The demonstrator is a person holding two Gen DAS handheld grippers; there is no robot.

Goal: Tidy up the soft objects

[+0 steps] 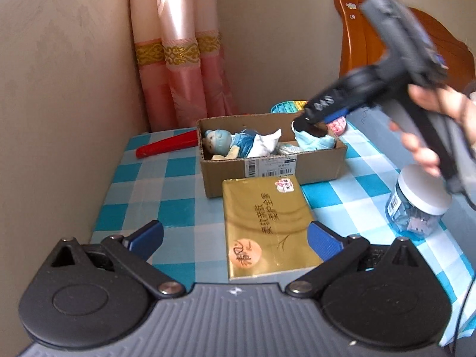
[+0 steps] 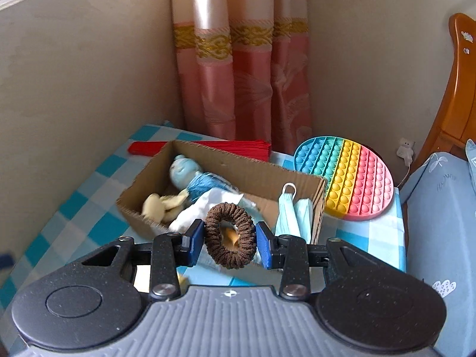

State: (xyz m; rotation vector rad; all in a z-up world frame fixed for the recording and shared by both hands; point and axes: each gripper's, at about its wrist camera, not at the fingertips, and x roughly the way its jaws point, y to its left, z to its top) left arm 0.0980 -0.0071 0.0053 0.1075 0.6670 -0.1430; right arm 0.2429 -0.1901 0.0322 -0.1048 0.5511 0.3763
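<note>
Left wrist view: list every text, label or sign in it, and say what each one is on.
Nothing can be quoted with confidence.
gold book: large Chinese characters, upside down, not reliably legible.
cardboard box: shipping label with barcode, print too small.
right gripper: white marks on its body, motion-blurred.

The right tool grips a brown scrunchie (ring-shaped) over a cardboard box holding a doll.

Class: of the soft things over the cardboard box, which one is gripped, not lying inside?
The brown knitted hair scrunchie, pinched by the right gripper; doll and mask lie inside.
</note>
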